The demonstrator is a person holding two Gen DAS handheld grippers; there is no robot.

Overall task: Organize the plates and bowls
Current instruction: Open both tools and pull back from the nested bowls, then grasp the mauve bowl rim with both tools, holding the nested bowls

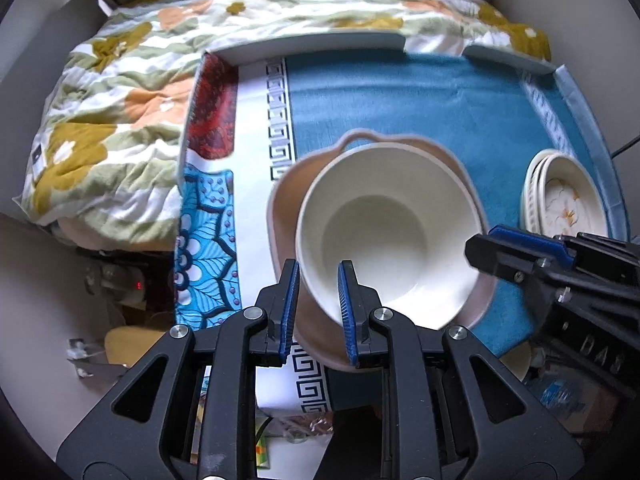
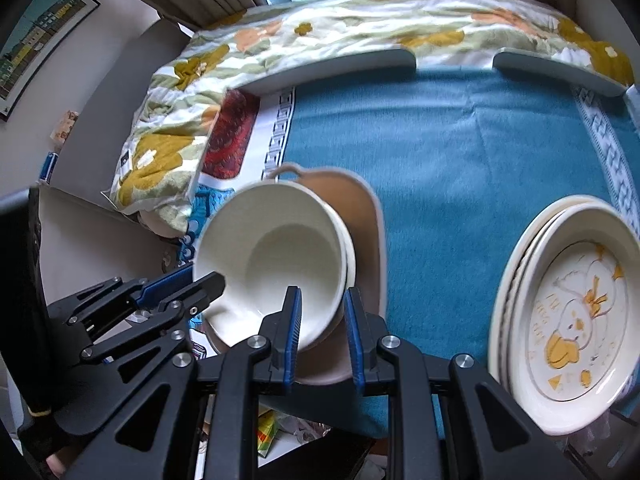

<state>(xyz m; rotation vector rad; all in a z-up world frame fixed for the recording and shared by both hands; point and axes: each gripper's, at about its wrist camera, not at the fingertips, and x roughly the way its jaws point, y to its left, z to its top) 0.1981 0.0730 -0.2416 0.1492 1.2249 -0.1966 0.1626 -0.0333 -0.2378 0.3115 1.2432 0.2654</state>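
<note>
Left gripper (image 1: 319,296): jaws narrow, clamped across the near rim of the white bowl (image 1: 390,232), one blue pad inside the wall and one outside, at about 7 o'clock on the bowl.
Right gripper (image 2: 320,322): jaws equally narrow, pinching the same bowl's rim at roughly 5 o'clock; in the left wrist view its tip reaches the rim at 3 o'clock.
White bowl: tilted, held over the pinkish-tan dish (image 2: 360,216); a second pale rim seems to sit just beneath it, so it is probably being nested onto another bowl.
Pinkish-tan dish: lies on the blue tablecloth (image 2: 460,152), its small handle at 12 o'clock.
Plate stack (image 2: 568,312): cartoon-printed plates at 3 o'clock, well apart from the bowls.
Step in hand: judged to be lowering the bowl into its stack.
Doing it well: level the bowl first, centre it over the rim below, lower both hands together, and loosen the jaws only once it rests.
Risk: a thin-rim pinch could slip if one side drops early.
</note>
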